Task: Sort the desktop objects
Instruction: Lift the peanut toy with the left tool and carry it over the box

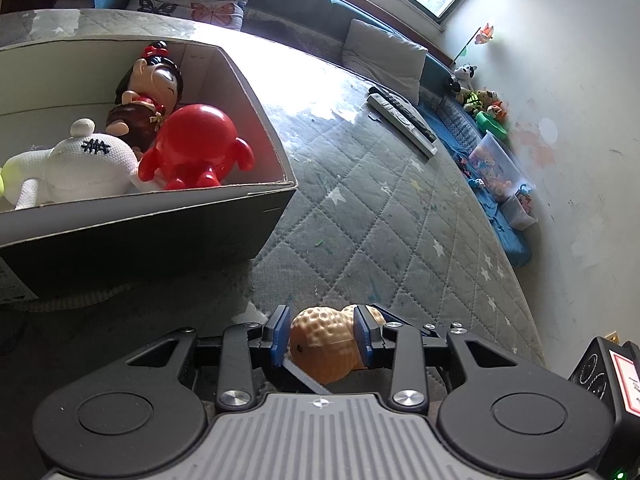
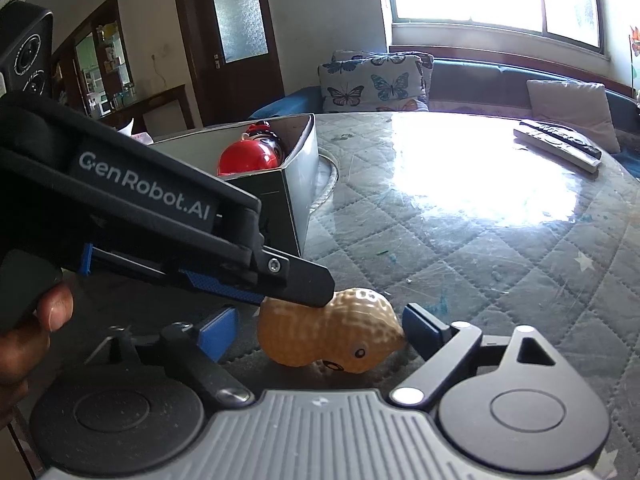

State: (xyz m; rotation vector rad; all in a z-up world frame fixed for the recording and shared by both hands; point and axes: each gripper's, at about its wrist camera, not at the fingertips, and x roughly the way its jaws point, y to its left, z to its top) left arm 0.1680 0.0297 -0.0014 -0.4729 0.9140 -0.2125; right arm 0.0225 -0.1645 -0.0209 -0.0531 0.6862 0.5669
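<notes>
A tan peanut-shaped toy [image 1: 324, 344] with a small painted face sits between the blue pads of my left gripper [image 1: 322, 336], which is shut on it. In the right wrist view the same toy [image 2: 340, 336] lies low on the quilted table cover, and the left gripper's fingers [image 2: 296, 280] reach onto it from the left. My right gripper [image 2: 320, 334] stands open around the toy: the right pad is at the toy's pointed end, the left pad is clear of it. A cardboard box [image 1: 256, 96] at the left holds a red figurine [image 1: 196, 144], a doll and a white knitted toy.
Two remote controls [image 1: 404, 120] lie at the far right of the table [image 1: 380, 208]. The box [image 2: 296, 184] stands just behind the toy. A person's hand [image 2: 24, 336] holds the left gripper. Cushions, a bench and small toys line the wall beyond.
</notes>
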